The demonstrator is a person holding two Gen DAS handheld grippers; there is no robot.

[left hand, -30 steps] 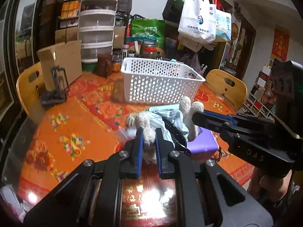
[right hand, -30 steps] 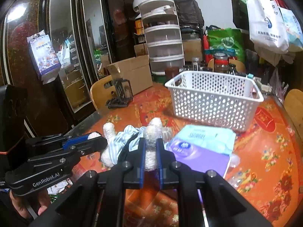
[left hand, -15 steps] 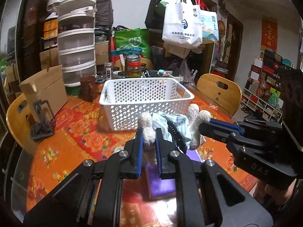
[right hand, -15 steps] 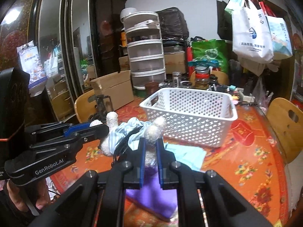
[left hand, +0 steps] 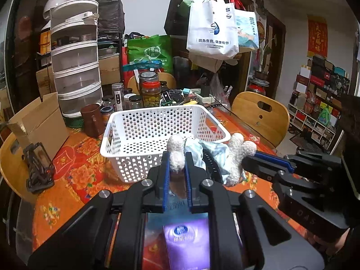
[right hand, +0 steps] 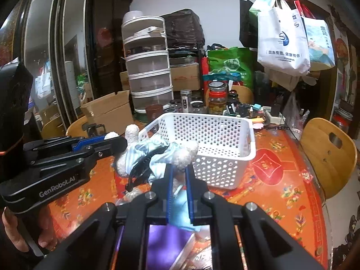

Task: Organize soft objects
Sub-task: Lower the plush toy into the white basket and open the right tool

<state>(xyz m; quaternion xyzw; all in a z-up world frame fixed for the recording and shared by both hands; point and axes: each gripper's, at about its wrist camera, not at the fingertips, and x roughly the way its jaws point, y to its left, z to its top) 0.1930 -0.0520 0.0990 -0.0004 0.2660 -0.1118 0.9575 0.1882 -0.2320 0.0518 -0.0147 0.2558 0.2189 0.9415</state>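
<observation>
The plush toy [left hand: 227,157] (soft, light, limp) is held aloft by one fuzzy limb in each clenched tool, left tool [left hand: 176,168] and right tool [right hand: 180,173], just short of the basket [left hand: 144,135]; it will sag.

A nubbly cream plush toy [left hand: 235,155] in smooth pale-blue striped cloth hangs by a white perforated hard-plastic basket [left hand: 135,148], over a glossy orange floral surface [left hand: 74,180], a shiny purple plastic pack [left hand: 186,243] and pale varnished wooden chairs [left hand: 261,112].
</observation>
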